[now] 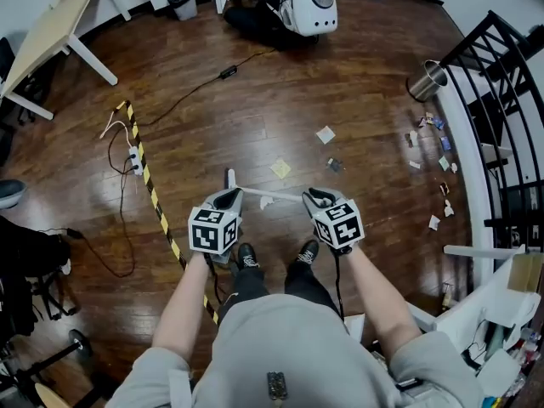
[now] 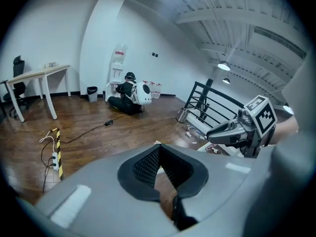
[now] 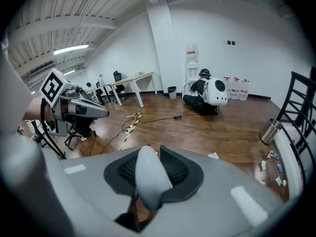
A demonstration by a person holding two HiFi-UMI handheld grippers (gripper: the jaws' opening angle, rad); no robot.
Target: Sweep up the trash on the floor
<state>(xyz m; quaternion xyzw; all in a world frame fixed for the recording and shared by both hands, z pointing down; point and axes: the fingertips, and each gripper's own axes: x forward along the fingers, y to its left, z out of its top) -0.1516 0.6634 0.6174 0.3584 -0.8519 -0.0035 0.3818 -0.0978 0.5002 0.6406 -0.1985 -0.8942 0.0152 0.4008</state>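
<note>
Wood floor [image 1: 340, 92] with paper trash [image 1: 325, 134]; right gripper [image 1: 317, 196] tight around white handle [image 3: 150, 177], left gripper [image 1: 226, 197] clenched.

A white table [image 1: 51, 31] stands upper left, a power strip [image 1: 135, 161] beside striped tape [image 1: 157, 202].

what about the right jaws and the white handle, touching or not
Touching. Right gripper view: the right gripper has both jaws pressed on the white handle.
</note>
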